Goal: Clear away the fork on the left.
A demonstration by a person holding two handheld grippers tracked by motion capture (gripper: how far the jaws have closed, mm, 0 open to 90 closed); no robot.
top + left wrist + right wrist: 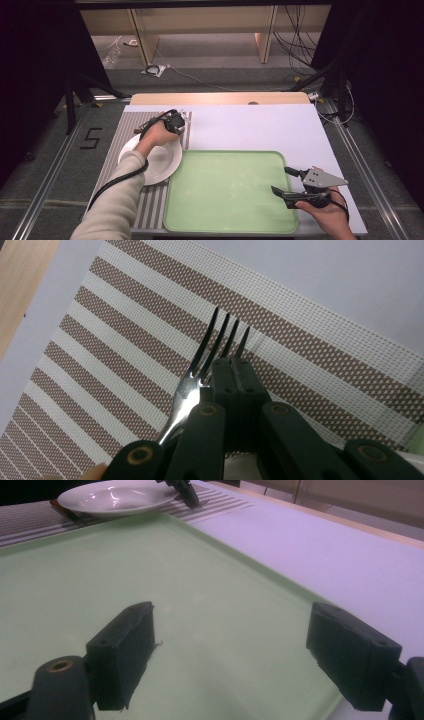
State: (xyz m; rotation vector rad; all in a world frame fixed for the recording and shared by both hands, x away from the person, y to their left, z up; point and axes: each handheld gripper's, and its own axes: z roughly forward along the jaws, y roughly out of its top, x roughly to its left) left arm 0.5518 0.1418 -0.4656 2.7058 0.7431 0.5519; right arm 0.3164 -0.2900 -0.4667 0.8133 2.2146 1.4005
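A pale lilac-white bench (260,127) with a light wooden far edge stands on grey carpeted floor (50,170). Beyond it, light wooden furniture legs (142,40) rise among loose black cables (295,35). Dark black curtains (380,60) close both left and right sides.

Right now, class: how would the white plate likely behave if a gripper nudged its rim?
The plate looks glazed, so jaws may slip on it. It lies flat and shallow on the striped mat, so it would probably slide, not tip. It seems ceramic, so probably stiff and breakable.
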